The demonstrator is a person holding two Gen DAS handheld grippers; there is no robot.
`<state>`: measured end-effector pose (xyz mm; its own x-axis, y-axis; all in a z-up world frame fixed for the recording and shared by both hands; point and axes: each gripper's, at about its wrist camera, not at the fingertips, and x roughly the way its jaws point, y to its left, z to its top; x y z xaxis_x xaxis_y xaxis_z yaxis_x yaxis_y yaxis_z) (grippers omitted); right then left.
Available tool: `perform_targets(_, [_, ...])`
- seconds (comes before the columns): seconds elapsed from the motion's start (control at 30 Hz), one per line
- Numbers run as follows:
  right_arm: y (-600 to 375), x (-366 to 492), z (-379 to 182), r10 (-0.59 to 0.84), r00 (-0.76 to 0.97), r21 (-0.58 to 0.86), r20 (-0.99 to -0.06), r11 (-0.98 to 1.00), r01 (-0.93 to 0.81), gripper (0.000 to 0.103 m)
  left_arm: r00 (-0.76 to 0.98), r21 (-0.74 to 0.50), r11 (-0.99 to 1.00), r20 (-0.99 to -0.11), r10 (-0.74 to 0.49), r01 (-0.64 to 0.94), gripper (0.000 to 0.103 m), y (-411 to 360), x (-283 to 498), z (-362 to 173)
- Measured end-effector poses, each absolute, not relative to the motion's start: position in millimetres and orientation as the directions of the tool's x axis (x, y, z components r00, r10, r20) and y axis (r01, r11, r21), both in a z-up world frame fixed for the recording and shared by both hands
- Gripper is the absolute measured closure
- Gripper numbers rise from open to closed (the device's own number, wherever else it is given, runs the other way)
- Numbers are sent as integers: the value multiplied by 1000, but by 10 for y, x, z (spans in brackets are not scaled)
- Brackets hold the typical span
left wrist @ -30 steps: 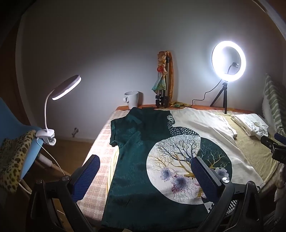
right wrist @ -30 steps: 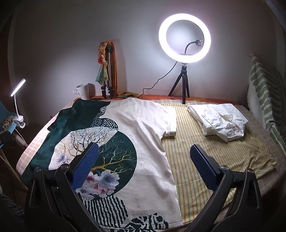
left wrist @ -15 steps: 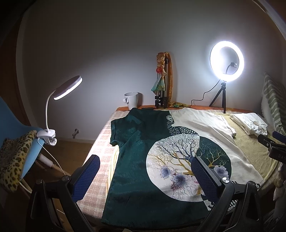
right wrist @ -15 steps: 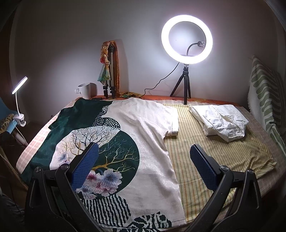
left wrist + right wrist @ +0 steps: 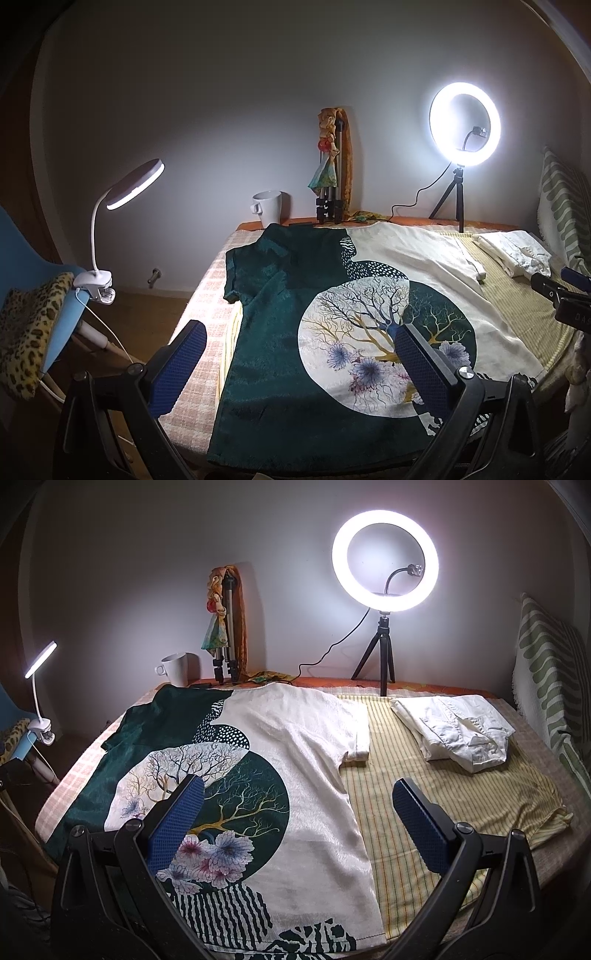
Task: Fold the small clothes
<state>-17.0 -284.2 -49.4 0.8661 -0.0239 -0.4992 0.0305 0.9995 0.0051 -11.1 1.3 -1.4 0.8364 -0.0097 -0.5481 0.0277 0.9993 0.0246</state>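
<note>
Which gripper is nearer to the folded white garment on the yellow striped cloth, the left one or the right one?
Right. The right gripper hovers over the printed shirt's cream side, with the folded white garment ahead to its right. The left gripper hovers over the shirt's dark green side, farther away.

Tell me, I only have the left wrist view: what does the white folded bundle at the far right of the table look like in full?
Observer: The white folded garment lies on the yellow striped cloth, apart from the green and cream printed shirt.
Operator: Is the shirt's cream sleeve flat?
Observer: Its cuff is turned up, resting on the striped cloth.
Operator: And the right gripper?
Observer: The right gripper is open, empty, above the shirt's near right edge.
</note>
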Motion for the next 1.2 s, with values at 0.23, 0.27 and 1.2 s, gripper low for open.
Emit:
perform_targets(0.23, [-2851, -170, -496, -24, 867, 6, -498, 1000, 31, 0, 843, 25, 999, -538, -10, 28, 0, -5, -123, 1])
perform_targets(0.27, [-2853, -169, -496, -23, 867, 7, -498, 1000, 31, 0, 843, 25, 999, -538, -10, 28, 0, -8, -127, -4])
perform_targets(1.2, [-2860, -165, -500, -21, 867, 11, -499, 999, 31, 0, 841, 24, 999, -541, -14, 32, 0, -24, -120, -12])
